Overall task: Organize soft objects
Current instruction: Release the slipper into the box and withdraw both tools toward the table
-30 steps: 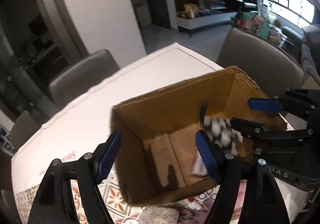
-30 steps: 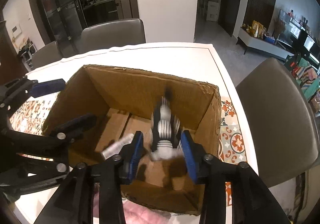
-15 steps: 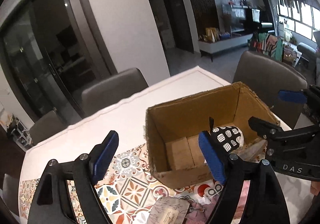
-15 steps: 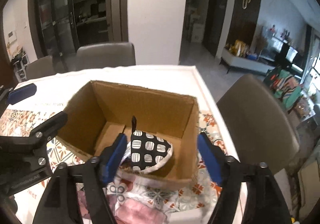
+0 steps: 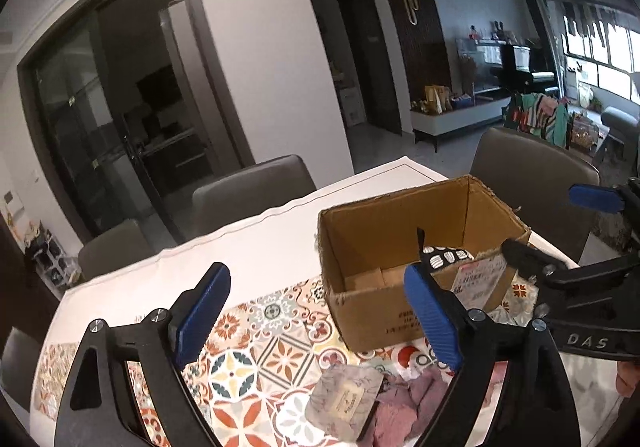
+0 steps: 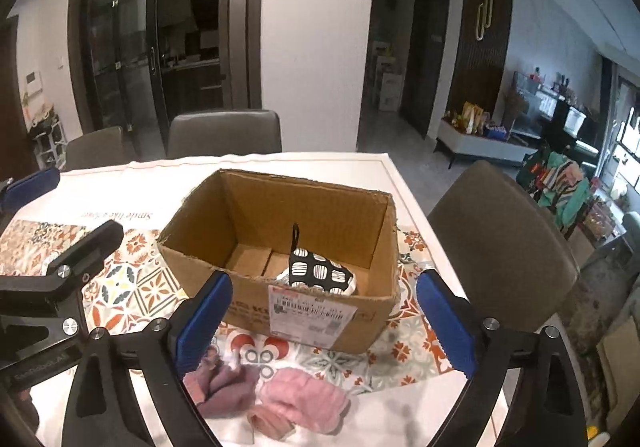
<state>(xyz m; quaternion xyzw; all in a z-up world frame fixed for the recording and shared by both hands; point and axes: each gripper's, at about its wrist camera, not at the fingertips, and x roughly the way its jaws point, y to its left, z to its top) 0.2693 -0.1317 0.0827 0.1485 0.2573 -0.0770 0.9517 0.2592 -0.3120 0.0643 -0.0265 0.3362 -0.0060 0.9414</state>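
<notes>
An open cardboard box [image 6: 304, 313] stands on the patterned tablecloth and also shows in the left wrist view [image 5: 380, 317]. A black-and-white patterned pot holder [image 6: 320, 271] lies inside it, its loop sticking up; the left wrist view shows its top edge [image 5: 444, 255]. In front of the box lie a pink fluffy cloth [image 6: 308, 401], a mauve cloth [image 6: 228, 387] and a small floral pouch [image 5: 344, 399]. My right gripper [image 6: 324, 323] is open and empty, held back from the box. My left gripper [image 5: 316, 319] is open and empty, left of the box.
The white table's [image 6: 340, 163] right edge runs close beside the box. Grey chairs stand at the far side [image 6: 224, 135] and at the right [image 6: 500, 247]. The patterned cloth [image 5: 248, 359] covers the near part of the table.
My right gripper let go of the pot holder in the box and opened wide. Both grippers pulled up and back from the box, which now looks smaller.
</notes>
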